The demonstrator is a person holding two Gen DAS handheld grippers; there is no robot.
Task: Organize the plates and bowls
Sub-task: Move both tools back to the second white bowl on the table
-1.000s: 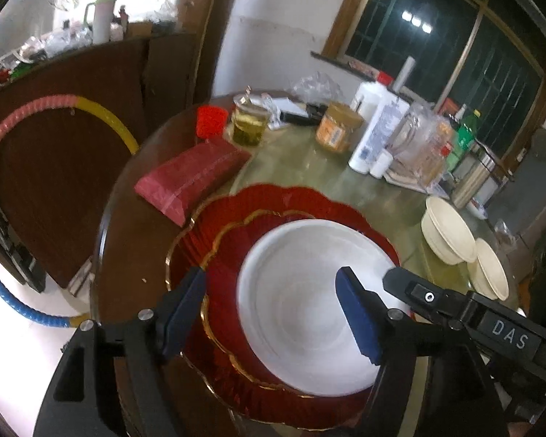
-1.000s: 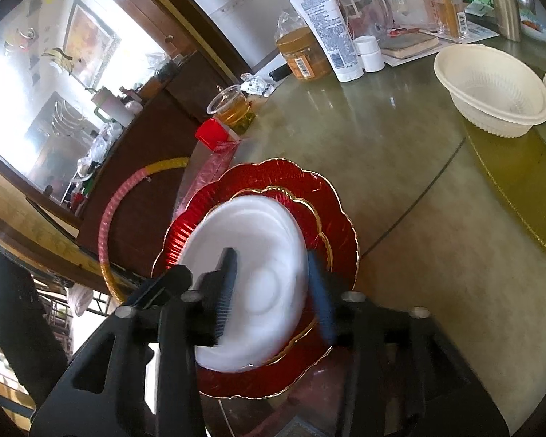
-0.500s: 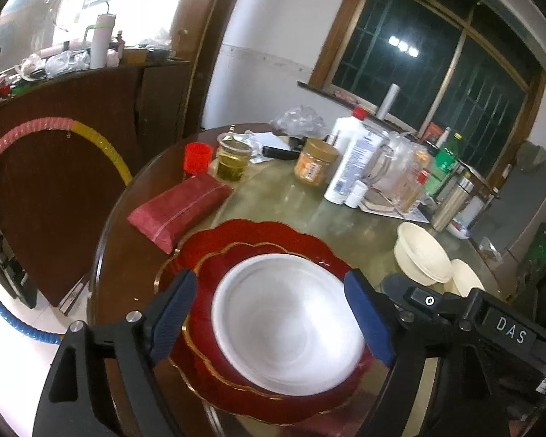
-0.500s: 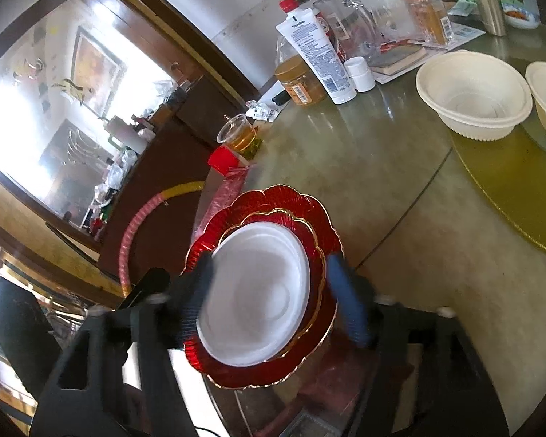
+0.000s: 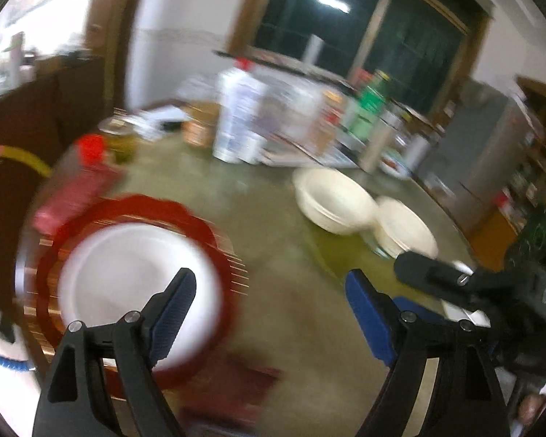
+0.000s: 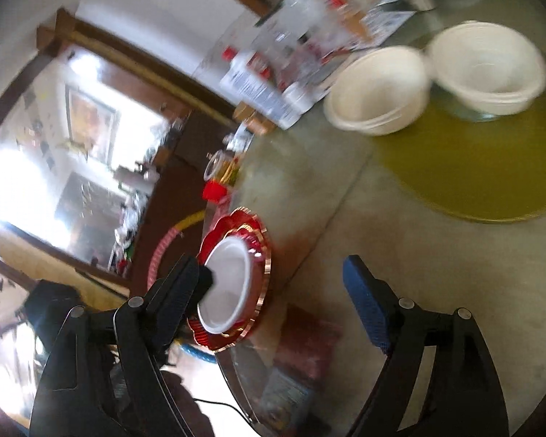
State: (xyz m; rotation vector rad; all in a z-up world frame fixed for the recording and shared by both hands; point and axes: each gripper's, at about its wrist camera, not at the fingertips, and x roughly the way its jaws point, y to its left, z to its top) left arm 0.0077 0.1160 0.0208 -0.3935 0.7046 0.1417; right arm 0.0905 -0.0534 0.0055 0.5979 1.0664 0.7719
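Right hand-held gripper [image 6: 273, 287] is opening, jaws wide, nothing between them; left hand-held gripper [image 5: 269, 298] is standing wide and empty too. Both are hovering over the tabletop [image 5: 273, 218] between two groups. White plate [image 5: 127, 284] is lying on stacked red plates [image 5: 156, 207] at the near edge; two cream bowls [image 6: 378, 91] are sitting side by side, apparently touching, well apart from the plates. Judged step: plates are stacked, bowls are pending. Next move calls for gripping one bowl's rim and nesting it. Only the left view is showing the window; only the right is showing the yellow mat [image 6: 491, 167].
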